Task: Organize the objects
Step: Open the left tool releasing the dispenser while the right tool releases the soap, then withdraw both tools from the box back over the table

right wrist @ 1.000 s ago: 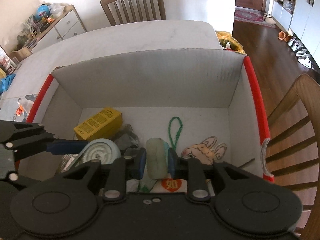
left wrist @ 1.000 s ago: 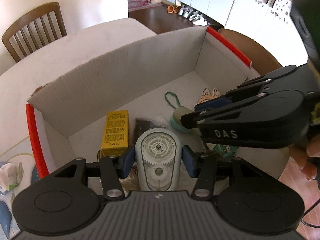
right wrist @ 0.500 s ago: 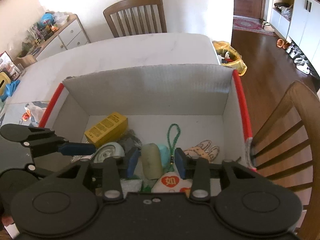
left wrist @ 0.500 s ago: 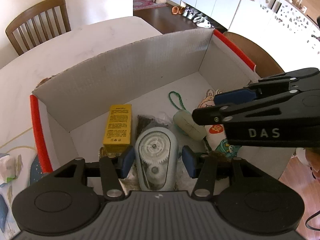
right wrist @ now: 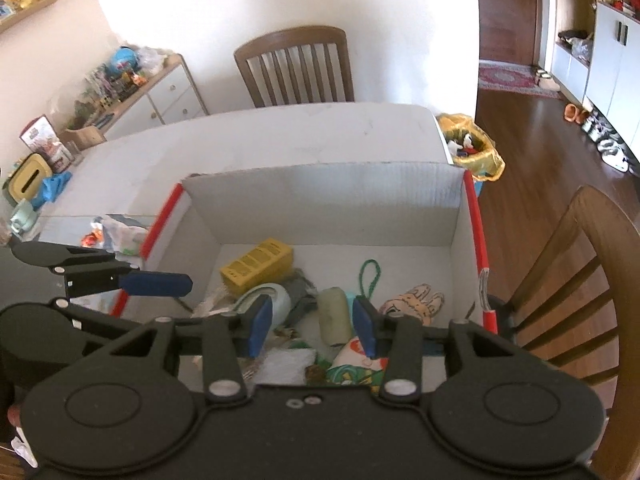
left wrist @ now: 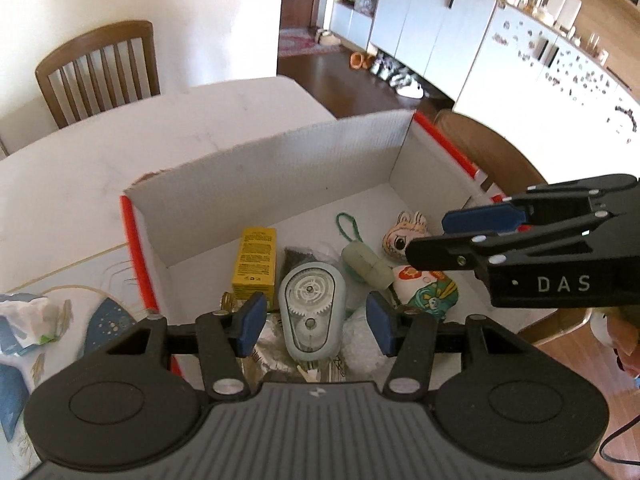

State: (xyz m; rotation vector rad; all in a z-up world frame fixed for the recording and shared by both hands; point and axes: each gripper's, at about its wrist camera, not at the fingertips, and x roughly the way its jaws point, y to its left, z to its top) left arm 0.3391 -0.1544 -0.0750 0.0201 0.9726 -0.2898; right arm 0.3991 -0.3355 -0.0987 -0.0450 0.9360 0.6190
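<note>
**A:** so what's the risk at this point? Both grippers hang over the cardboard box [left wrist: 280, 168] and everything's heaped at its near end.

**B:** Mostly clutter, I'd say. The gear-wheel gadget [left wrist: 311, 312] lies in the near middle of the box on crinkly plastic, with the yellow carton [left wrist: 255, 262] just to its left toward the red-edged wall and the pale green pouch [right wrist: 335, 316] just to its right. Dip in carelessly and a finger could snag the pouch's green cord or shove a neighbour.

**A:** and the fingers?

**B:** The left gripper [left wrist: 313, 324] is released: blue pads apart, the gadget showing in the gap below but clear of both. The right gripper [right wrist: 310, 330] is widening right now; the pouch sits between its pads, untouched, lying in the box. Neither holds anything.
</note>
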